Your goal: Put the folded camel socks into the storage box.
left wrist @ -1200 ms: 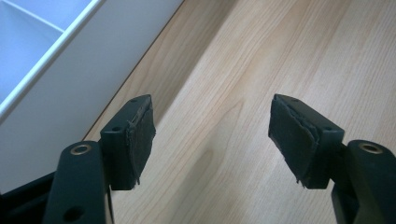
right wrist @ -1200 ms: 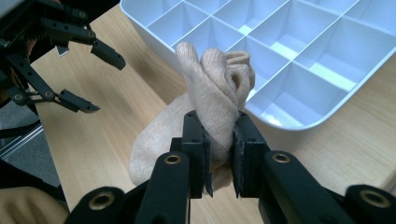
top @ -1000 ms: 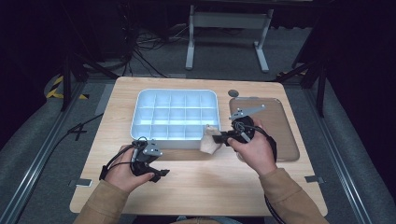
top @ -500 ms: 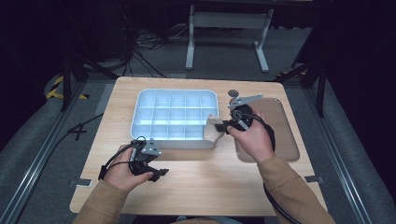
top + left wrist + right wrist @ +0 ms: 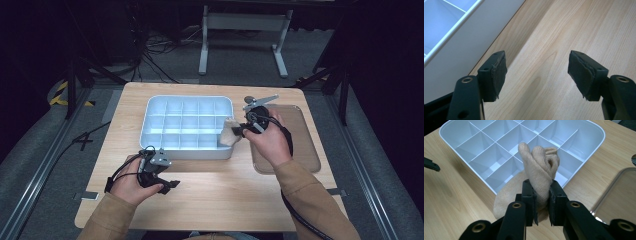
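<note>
One rolled beige sock (image 5: pixel 537 167) is pinched between the jaws of the right gripper (image 5: pixel 542 202), which are pressed onto its bundled middle; it is held above the near right corner of the white divided tray (image 5: pixel 150 112), not yet set into any compartment. In the high view the sock (image 5: pixel 229 133) is seen over the tray's right edge, with the right gripper (image 5: pixel 240 131) just beside it. Every compartment that can be seen is empty, so the placing is judged to be barely begun: the pick-up is done, the lowering and release are left. An empty brown tray (image 5: pixel 300 150) lies to the right on the wooden table (image 5: pixel 225 200). The left gripper (image 5: pixel 537 72) is spread wide, holding nothing, over bare table near the tray's front wall.
</note>
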